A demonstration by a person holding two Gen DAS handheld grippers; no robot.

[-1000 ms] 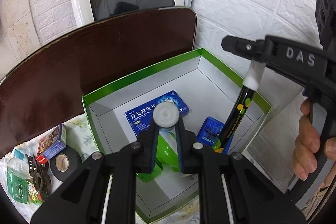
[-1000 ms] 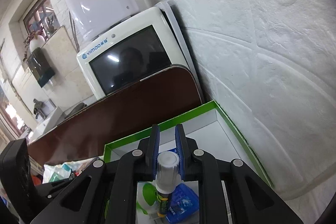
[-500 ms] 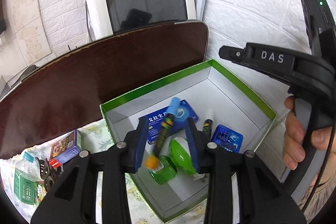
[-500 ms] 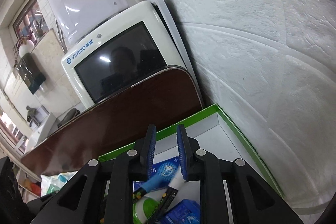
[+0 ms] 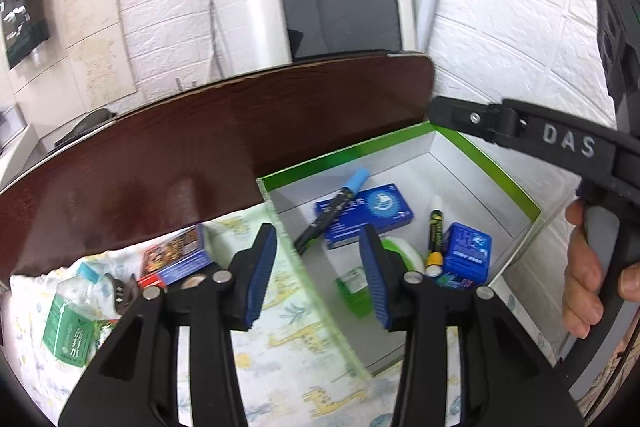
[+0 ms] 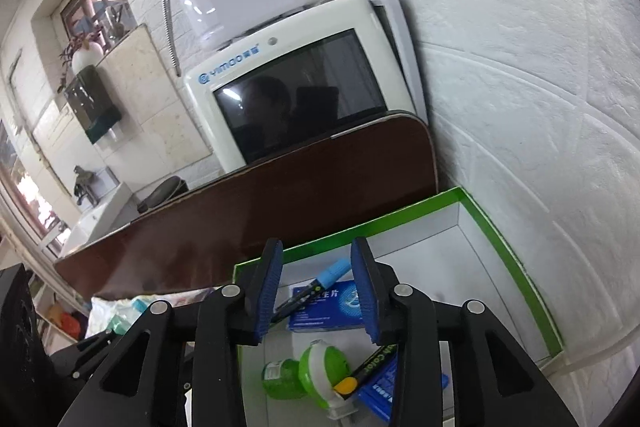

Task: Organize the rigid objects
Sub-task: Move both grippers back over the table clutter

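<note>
Though fingers [image 5: 260,267] apart — markers [image 5: 332,209] boxed.

Your right gripper [image 6: 316,287] hangs over the green-rimmed box [image 6: 516,259], jaws just been opening, nothing btwn them. Inside: blue-capped marker [image 6: 316,287] on blue carton [image 6: 328,311] at 12 o'clock, green bottle [image 6: 304,371] at 6, yellow-capped marker [image 6: 368,367] at 5.
</note>
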